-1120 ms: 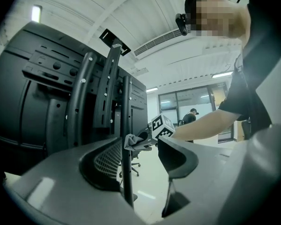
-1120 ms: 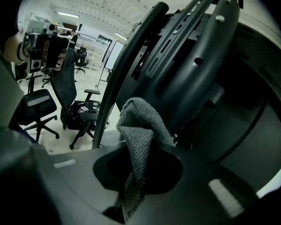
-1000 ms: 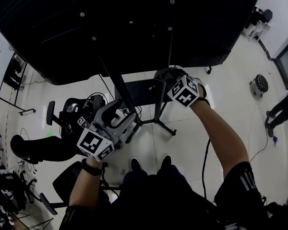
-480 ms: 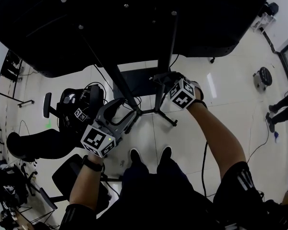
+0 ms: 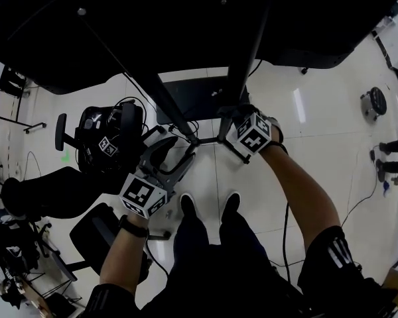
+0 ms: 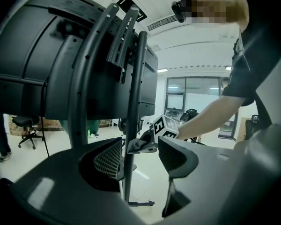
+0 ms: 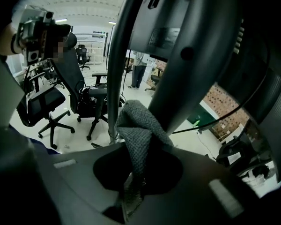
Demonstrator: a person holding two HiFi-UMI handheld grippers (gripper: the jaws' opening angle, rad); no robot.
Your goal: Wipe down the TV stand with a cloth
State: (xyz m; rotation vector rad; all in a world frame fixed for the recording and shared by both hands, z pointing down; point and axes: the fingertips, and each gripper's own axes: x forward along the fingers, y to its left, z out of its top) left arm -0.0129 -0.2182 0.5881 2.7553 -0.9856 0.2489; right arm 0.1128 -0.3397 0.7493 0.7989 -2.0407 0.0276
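My right hand-held gripper [image 7: 136,175] clenched on cloth [image 7: 139,125], seemingly pressed to TV stand upright [image 7: 182,83]. My left hand-held gripper [image 6: 139,156] released, straddling post [image 6: 136,102]. Keep pressure even, stroke lengthwise.

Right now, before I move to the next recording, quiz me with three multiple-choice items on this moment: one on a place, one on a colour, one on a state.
1. Where is the cloth?
A) folded inside a drawer
B) held against a black stand post
C) hanging on a wall hook

2. What colour is the cloth?
A) grey
B) red
C) yellow

3. How is the left tool?
A) shut on the cloth
B) shut and empty
C) open, clamping nothing

Answers:
1 B: the right tool is shut on the cloth, which lies against the stand post.
2 A: its knit looks grey in the right gripper view.
3 C: its jaws stand well apart.
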